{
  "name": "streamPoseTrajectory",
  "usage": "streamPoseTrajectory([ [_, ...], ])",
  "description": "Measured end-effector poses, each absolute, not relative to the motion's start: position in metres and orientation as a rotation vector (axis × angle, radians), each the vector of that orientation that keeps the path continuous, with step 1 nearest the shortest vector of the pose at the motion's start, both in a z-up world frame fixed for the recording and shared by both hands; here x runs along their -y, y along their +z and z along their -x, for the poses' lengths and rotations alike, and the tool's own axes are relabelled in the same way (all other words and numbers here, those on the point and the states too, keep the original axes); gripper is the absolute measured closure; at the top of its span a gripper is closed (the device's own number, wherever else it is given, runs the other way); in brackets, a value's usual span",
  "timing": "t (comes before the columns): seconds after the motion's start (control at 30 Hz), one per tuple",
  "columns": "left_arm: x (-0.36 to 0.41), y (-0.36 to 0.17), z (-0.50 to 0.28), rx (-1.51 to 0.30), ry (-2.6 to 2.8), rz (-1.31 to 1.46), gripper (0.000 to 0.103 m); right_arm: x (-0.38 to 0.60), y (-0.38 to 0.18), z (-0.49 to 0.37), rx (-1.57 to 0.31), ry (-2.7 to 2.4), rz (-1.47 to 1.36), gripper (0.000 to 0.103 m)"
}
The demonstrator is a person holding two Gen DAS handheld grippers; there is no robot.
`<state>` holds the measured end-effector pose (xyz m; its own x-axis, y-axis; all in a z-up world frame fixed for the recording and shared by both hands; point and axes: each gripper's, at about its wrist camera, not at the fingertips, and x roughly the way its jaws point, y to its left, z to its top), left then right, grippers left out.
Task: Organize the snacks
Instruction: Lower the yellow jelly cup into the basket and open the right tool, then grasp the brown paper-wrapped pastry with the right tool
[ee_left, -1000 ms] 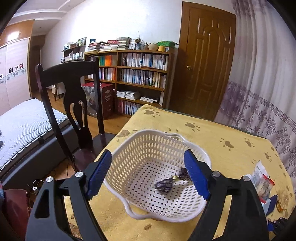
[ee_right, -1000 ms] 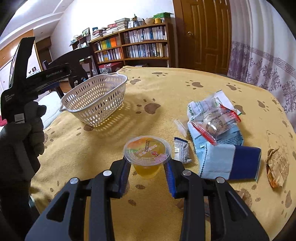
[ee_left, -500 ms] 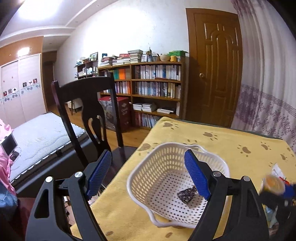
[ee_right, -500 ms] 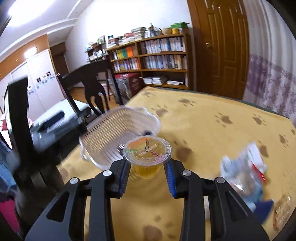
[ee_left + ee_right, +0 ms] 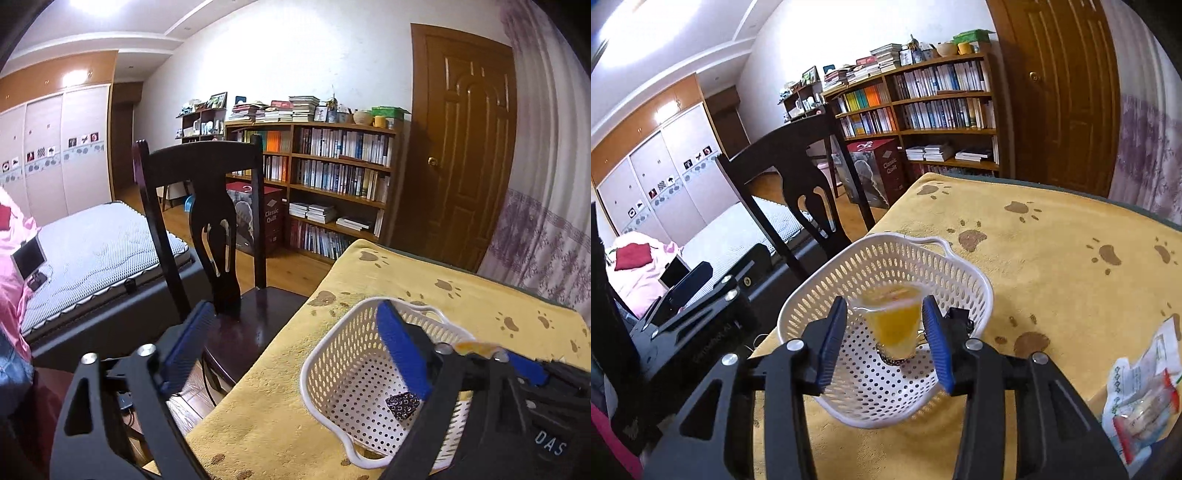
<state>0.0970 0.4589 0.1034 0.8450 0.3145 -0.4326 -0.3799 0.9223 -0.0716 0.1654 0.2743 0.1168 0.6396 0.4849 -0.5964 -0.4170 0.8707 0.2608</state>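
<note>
The table (image 5: 1052, 258), under a yellow cloth printed with brown paw marks, fills the lower right of both views, and its near edge is cut off by the frames. A dark wooden chair (image 5: 207, 221) stands against its left edge, with a bed (image 5: 92, 247) beyond it. The white perforated basket (image 5: 886, 266) sits near the table's left edge, close to the near corner; in the left wrist view its right half is hidden behind a finger and the other tool.

The left gripper (image 5: 295, 354) hangs level above the table's left edge, its blue-padded fingers (image 5: 400, 350) spread wide with nothing between them; one finger is over the chair seat, the other over the basket. The right gripper (image 5: 886, 343) points down over the basket, its fingers parted. The orange jelly cup (image 5: 892, 321) is between them inside the basket, blurred, and there is a gap on each side, so the pads do not seem to press it; whether it rests on the basket floor I cannot tell.

At the table's right edge lies a heap of clear and white snack packets (image 5: 1141, 391), partly cut off. A small dark patterned wrapper (image 5: 402, 404) lies on the basket floor, half hidden by the left tool's finger.
</note>
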Motion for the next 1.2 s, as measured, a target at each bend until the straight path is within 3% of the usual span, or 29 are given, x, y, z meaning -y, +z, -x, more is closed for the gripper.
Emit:
streamPoseTrajectory([
  [0.77,-0.44,0.117,-0.083,-0.396,0.302,0.162,0.005,-0.189,0.091,-0.104,-0.703,0.344,-0.15,0.059],
  [1.2,-0.413,0.124,-0.074,-0.392,0.236,0.127,0.003,-0.065,0.085,-0.045,-0.651,0.074,-0.249,0.046],
])
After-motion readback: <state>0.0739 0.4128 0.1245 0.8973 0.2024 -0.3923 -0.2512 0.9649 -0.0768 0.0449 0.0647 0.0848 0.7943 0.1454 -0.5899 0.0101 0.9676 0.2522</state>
